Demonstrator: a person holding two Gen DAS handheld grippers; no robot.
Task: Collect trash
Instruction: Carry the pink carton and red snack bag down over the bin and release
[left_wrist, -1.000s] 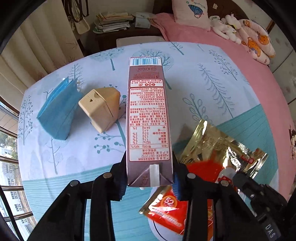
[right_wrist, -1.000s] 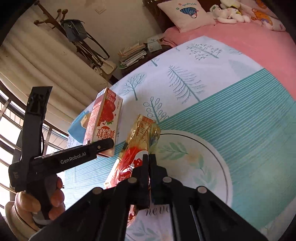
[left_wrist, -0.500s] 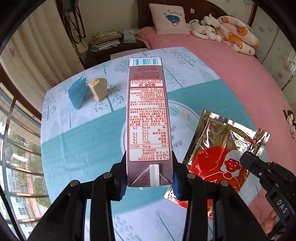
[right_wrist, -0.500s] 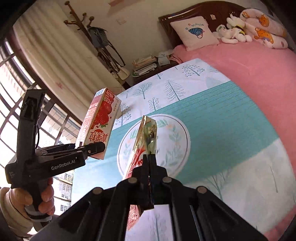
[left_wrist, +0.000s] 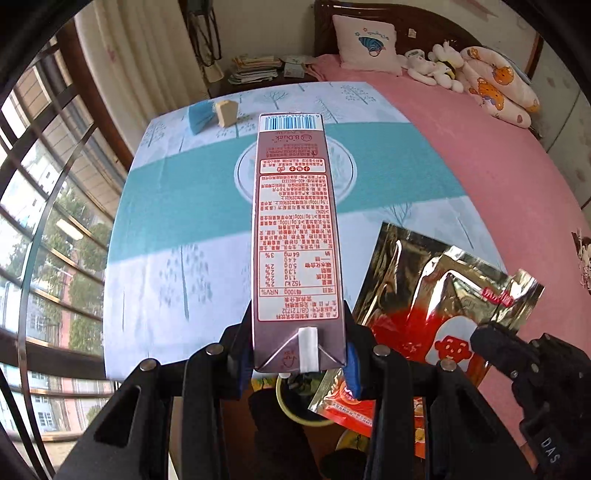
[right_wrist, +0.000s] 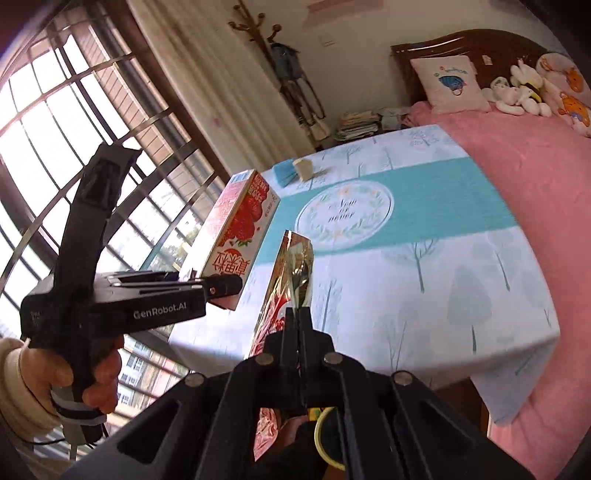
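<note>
My left gripper (left_wrist: 297, 363) is shut on a tall strawberry milk carton (left_wrist: 295, 236), which also shows in the right wrist view (right_wrist: 236, 232), held in the air off the table's near edge. My right gripper (right_wrist: 298, 317) is shut on a gold and red foil snack bag (right_wrist: 291, 273), seen flat in the left wrist view (left_wrist: 439, 295). Both items hang above a yellow-rimmed bin (left_wrist: 295, 402) partly hidden below the grippers. A blue face mask (left_wrist: 199, 116) and a small beige carton (left_wrist: 227, 112) lie at the table's far edge.
The table (left_wrist: 177, 221) has a tree-print cloth with a teal band and a round emblem. A pink bed (left_wrist: 498, 155) with pillows and soft toys lies to the right. A barred window (right_wrist: 74, 129) stands to the left. A nightstand with papers (left_wrist: 255, 68) stands beyond the table.
Both grippers have drawn back from over the table to beyond its near edge, carrying the carton and the foil bag. The mask and beige carton now look far away.
</note>
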